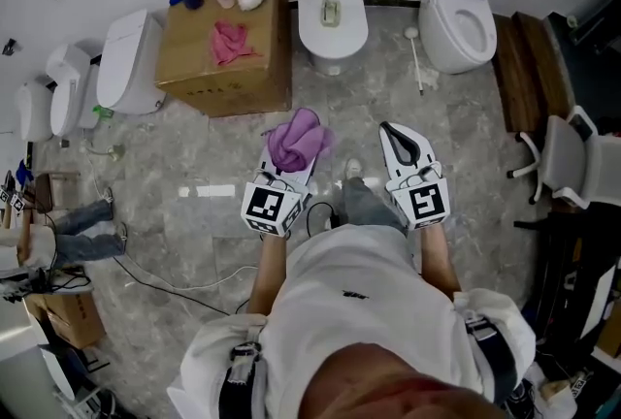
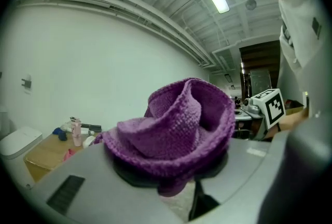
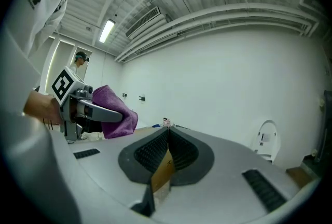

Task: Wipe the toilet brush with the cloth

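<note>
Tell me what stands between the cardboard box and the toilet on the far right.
Head view: another white toilet, then a white stick on the floor beside the right toilet.

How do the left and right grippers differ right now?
Left gripper is shut on the purple cloth; right gripper holds nothing. Left jaws stand apart around the bunched cloth; right jaws meet pad to pad. Shared: both point level and forward, side by side.
</note>
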`<state>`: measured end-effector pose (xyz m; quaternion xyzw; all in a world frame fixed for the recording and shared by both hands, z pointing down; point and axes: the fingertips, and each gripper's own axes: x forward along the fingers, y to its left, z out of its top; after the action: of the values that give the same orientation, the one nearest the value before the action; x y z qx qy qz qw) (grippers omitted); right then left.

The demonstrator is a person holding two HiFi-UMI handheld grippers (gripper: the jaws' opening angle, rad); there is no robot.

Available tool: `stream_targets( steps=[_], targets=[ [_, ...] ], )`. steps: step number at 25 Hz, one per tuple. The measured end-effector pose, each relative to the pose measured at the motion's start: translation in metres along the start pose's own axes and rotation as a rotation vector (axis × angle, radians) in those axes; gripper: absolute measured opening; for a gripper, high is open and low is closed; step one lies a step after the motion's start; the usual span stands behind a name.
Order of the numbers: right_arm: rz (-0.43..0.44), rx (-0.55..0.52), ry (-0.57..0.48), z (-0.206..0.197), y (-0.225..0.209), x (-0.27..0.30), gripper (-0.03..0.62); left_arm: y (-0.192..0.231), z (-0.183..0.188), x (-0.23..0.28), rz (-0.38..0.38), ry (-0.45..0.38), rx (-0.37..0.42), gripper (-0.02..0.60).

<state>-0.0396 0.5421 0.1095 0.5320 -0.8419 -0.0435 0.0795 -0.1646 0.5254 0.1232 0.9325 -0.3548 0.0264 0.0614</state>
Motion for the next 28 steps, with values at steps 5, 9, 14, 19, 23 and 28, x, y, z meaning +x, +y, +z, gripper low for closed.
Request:
stream_targets(
  steps=[5, 9, 14, 19, 23, 28],
  targets=[
    [0.034, 0.010, 0.000, -0.004, -0.042, 0.040, -0.003, 0.023, 0.005, 0.048, 0.029, 0.014, -0.002, 0.141],
    [0.068, 0.006, 0.007, -0.006, -0.077, 0.069, -0.003, 0.037, 0.014, 0.089, 0.049, 0.022, -0.006, 0.141],
    [0.101, 0.014, 0.008, -0.010, -0.120, 0.101, -0.003, 0.052, 0.021, 0.141, 0.076, 0.027, -0.003, 0.141],
    [0.134, 0.035, 0.030, -0.024, -0.156, 0.121, -0.003, 0.060, 0.023, 0.180, 0.108, 0.024, -0.019, 0.141],
    [0.154, 0.029, 0.018, -0.025, -0.168, 0.139, -0.003, 0.067, 0.029, 0.196, 0.124, 0.015, -0.012, 0.141],
    [0.177, 0.047, 0.011, -0.026, -0.170, 0.145, -0.003, 0.073, 0.028, 0.202, 0.146, 0.018, -0.017, 0.141]
  ],
)
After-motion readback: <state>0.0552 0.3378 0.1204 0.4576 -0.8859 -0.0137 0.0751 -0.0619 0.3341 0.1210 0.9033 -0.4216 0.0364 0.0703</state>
